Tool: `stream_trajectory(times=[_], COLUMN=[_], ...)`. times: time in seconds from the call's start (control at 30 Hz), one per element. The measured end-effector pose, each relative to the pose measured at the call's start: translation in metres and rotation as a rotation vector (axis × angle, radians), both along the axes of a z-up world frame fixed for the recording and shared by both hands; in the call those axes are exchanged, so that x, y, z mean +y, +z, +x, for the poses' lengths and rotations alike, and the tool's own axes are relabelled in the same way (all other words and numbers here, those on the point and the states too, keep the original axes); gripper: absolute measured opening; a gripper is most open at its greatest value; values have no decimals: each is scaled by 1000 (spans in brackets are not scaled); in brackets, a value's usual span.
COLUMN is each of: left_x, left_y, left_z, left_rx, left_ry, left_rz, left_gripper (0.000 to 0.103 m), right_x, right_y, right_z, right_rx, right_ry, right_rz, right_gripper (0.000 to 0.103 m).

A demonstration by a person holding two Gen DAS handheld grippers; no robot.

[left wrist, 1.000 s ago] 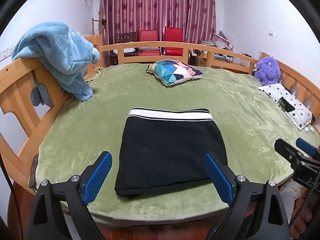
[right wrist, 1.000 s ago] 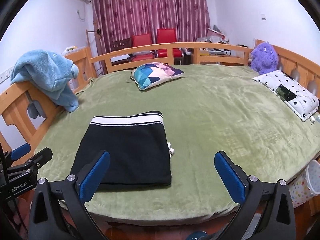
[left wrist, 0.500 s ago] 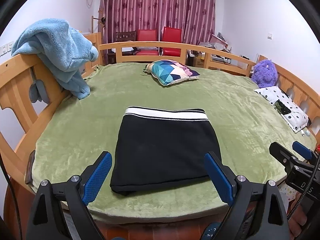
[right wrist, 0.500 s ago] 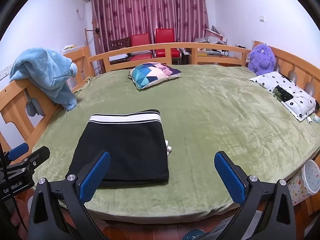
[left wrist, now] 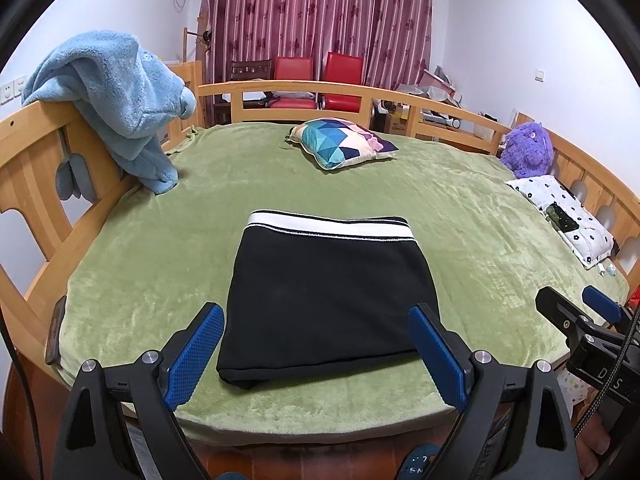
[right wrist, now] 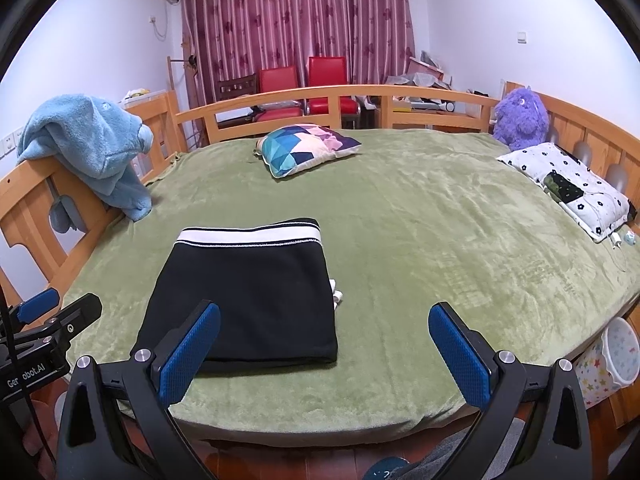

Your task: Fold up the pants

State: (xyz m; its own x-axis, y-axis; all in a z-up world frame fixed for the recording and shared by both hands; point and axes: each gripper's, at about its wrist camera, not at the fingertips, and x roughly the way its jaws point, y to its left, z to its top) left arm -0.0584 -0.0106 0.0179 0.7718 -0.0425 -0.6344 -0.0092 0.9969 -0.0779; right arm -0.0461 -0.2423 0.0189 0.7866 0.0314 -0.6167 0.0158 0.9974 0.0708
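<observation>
Left wrist view: left tool (left wrist: 316, 350) wide apart, empty; right tool (right wrist: 324, 346) likewise. Pants (left wrist: 328, 292) lie at 12 o'clock on the bed (left wrist: 460, 208), a compact rectangle, waistband farthest. Folding looks finished; nothing visibly left. Since 1.0 s ago, both tools have backed slightly away.

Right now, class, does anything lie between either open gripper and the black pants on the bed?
Nothing visible does. The pants lie flat on the green blanket, with only bare blanket before the left gripper and right gripper. The pillow and blue towel sit beyond the pants.
</observation>
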Motion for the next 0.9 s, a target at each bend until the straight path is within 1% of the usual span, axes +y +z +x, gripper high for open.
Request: stream_trajectory(times=[0.23,0.9], left_x=[0,-2], left_y=[-1,-1], left_z=[0,-1], left_rx=[2,3], left_ry=[-1,-4], left_rz=[-13,-12], left_gripper=[94,94], right_x=[1,2], right_y=[1,2], right_z=[0,1], right_rx=[1,-1], right_ry=[-3,-4], right_rz=[-2,-5], right_gripper=[102,102])
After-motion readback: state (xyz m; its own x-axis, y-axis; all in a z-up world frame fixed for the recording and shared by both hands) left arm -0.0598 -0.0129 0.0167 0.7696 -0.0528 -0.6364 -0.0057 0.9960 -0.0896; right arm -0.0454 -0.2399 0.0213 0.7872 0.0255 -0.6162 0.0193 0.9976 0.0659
